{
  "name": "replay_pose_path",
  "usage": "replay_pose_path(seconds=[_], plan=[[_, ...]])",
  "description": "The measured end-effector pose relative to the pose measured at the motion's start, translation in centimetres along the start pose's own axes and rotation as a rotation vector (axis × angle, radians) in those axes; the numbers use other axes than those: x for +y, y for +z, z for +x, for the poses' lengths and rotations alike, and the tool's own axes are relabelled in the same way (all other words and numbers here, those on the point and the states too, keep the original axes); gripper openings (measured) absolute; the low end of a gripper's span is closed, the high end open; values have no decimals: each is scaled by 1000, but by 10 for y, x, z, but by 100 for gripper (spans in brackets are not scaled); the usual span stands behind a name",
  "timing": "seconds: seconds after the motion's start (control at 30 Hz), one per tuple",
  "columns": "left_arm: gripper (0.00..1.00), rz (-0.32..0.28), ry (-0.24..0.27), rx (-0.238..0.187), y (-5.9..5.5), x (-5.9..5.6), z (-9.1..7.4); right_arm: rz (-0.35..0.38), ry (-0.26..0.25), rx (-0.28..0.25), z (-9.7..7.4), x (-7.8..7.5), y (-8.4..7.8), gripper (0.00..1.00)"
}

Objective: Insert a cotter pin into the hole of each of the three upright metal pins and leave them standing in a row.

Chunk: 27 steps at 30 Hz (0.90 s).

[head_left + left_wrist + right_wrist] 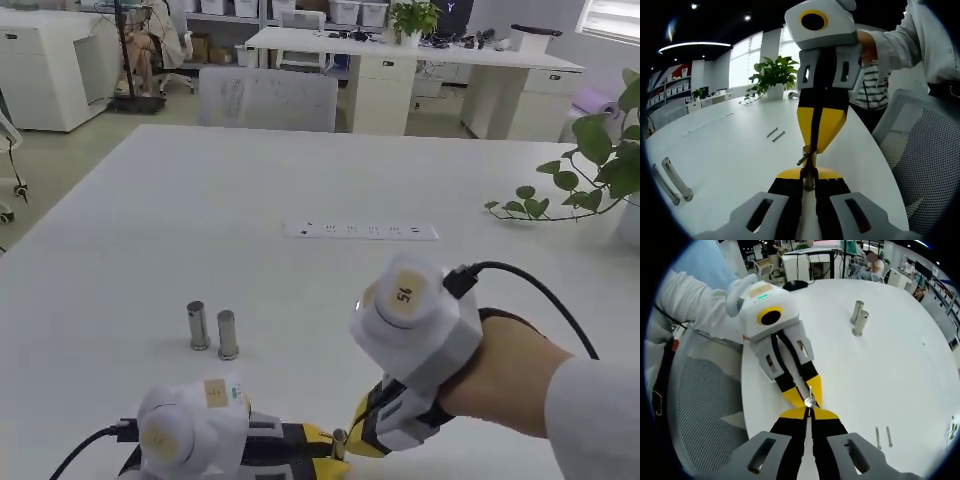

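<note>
Beyond and left of the left gripper (330, 452), two metal pins (198, 325) are standing upright on the desk (400, 180). We are clamping that gripper on a third pin (809, 176), its axis vertical. Above it, the right gripper (813, 146) is pinching a cotter pin (802, 160) that is lying crosswise through that pin's top.

On the table (300, 180), two upright pins (228, 335) stand side by side, left of the third pin (339, 440) and before the power strip (360, 231).

Head view from above and behind the left gripper (322, 447) and right gripper (362, 427), looking forward and down over the table (300, 180), each gripper view close along its own jaws, facing the opposite gripper head-on, all three sharing the metal pin (340, 440) between the tips.
</note>
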<state>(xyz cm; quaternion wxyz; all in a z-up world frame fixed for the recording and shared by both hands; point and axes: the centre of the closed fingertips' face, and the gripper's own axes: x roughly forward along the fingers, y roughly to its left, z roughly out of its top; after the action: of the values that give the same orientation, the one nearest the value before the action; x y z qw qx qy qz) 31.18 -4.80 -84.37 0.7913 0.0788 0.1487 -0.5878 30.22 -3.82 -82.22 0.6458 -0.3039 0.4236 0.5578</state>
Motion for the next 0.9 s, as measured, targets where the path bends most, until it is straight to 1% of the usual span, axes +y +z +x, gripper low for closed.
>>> replay_pose_path(seconds=[0.13,0.23,0.43,0.5,0.9], plan=[[6,-2,0,0,0,0,0,-17,6,-1,1,2,-1,6],[6,-2,0,-1,0,0,0,-7,9,-6,1,3,-1,8],[6,-4,0,-1,-1,-1,-1,-7,-5,-8,0,3,-2,13],[6,-5,1,-1,-1,-1,-1,0,0,-11,0,4,-2,13],[6,-8,1,-2,0,1,-2,22,-33,-39,-7,4,-10,12]])
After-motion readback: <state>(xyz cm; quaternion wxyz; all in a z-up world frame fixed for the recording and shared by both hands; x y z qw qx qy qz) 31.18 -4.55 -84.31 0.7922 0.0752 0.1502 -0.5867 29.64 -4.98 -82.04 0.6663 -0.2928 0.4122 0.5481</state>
